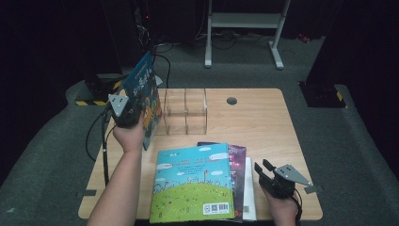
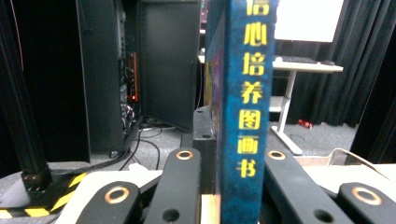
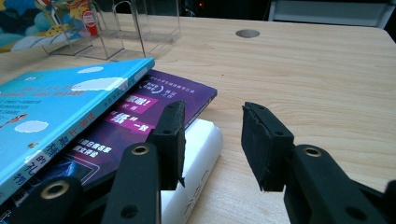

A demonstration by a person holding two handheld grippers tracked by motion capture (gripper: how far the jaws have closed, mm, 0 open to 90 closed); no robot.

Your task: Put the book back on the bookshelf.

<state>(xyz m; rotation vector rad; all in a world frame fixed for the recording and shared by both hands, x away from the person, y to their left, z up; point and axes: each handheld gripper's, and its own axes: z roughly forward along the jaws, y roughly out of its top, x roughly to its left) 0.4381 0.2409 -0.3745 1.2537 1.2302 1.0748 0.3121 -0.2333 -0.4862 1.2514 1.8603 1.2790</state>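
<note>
Left gripper [image 1: 126, 113] – jaws pinched on blue book [image 1: 143, 89], held upright off table, just left of clear acrylic rack [image 1: 184, 111].
Risk, judged: thin grip near spine; book may pivot or slip if tilted during insertion, or cover may strike rack divider.
Centre: stack of books [image 1: 197, 181] flat at near edge – slightly overhanging.
Right gripper [image 1: 268, 175] – jaws spread, empty, beside stack.
Open tabletop [image 1: 263, 122] right of rack; free room there.
</note>
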